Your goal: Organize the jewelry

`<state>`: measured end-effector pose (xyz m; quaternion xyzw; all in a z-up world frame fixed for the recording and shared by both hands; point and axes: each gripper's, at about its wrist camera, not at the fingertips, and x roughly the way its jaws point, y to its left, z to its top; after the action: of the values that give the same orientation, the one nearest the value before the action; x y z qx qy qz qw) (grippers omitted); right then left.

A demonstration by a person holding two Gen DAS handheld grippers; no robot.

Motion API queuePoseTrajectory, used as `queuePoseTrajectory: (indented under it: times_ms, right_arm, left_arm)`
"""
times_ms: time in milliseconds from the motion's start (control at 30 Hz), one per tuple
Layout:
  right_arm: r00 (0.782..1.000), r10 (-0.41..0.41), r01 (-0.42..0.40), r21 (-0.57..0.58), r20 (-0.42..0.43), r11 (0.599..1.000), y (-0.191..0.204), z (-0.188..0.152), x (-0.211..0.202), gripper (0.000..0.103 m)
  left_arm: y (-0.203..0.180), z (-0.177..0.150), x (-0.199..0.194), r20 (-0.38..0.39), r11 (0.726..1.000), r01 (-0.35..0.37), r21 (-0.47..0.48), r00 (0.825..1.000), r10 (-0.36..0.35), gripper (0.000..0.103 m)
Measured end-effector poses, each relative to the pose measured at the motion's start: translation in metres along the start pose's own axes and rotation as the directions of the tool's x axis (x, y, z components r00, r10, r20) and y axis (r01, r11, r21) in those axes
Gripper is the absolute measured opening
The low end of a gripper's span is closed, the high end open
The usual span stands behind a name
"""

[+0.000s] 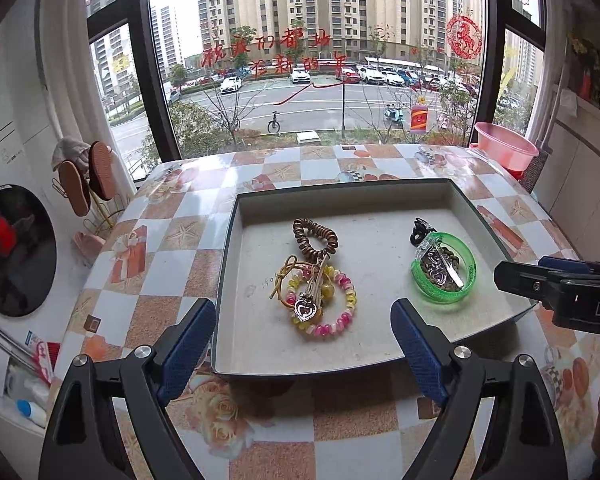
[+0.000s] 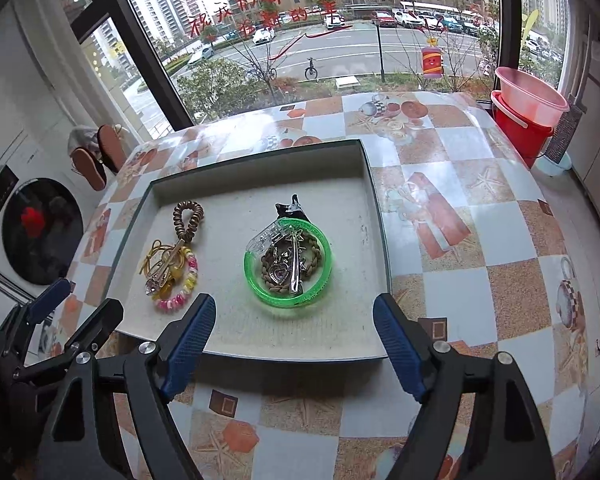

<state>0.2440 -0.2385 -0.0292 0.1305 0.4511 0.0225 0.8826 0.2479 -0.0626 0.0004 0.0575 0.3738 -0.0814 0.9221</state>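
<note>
Two heaps of jewelry lie in a shallow grey tray (image 1: 236, 264) on the counter (image 1: 172, 240), well apart from each other. Left heap: brown coil tie (image 1: 315, 235) at the far end, yellow cord (image 1: 290, 280) and pink-yellow bead bracelet (image 1: 332, 320) nearer, a silver heart charm (image 1: 305, 309) on top. The heap's long axis runs from far to near. Right heap: green bangle (image 2: 288, 262) lying flat, ringing a braided band (image 2: 312, 260), a heart pendant (image 2: 280, 274) and a silver clip (image 2: 296, 268); the clip's long axis runs far to near. A black claw clip (image 2: 290, 210) touches the bangle's far rim.

Left hand-held gripper (image 1: 304, 344) released, jaws wide, above the tray's near edge, nothing between them. Right hand-held gripper (image 2: 294, 340) likewise released and empty, short of the bangle. Nothing blocks either heap.

Counter wears a glossy checked cloth, orange and white. Big window behind, street outside. Washing machine (image 1: 16, 252) left; pink basin (image 2: 532, 98) on red bucket (image 2: 520, 128) right.
</note>
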Motion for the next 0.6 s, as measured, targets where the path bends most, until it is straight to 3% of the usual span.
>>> queuePoseTrajectory:
  times_ms: [267, 467, 600]
  right_arm:
    - [1.0, 0.014, -0.014, 0.002, -0.008, 1.0, 0.001, -0.024, -0.011, 0.088]
    - [0.999, -0.036, 0.036, -0.028, 0.001, 0.999, 0.005, -0.053, -0.019, 0.088]
    - [0.995, -0.084, 0.085, -0.023, 0.05, 0.996, 0.007, -0.074, -0.029, 0.088]
  left_arm:
    - [0.005, -0.026, -0.018, -0.026, 1.0, -0.005, -0.03, 1.0, 0.004, 0.103]
    - [0.01, -0.049, -0.032, -0.017, 0.998, -0.008, -0.055, 1.0, 0.007, 0.103]
    - [0.012, -0.061, -0.042, 0.01, 0.997, -0.032, -0.065, 0.999, 0.033, 0.103]
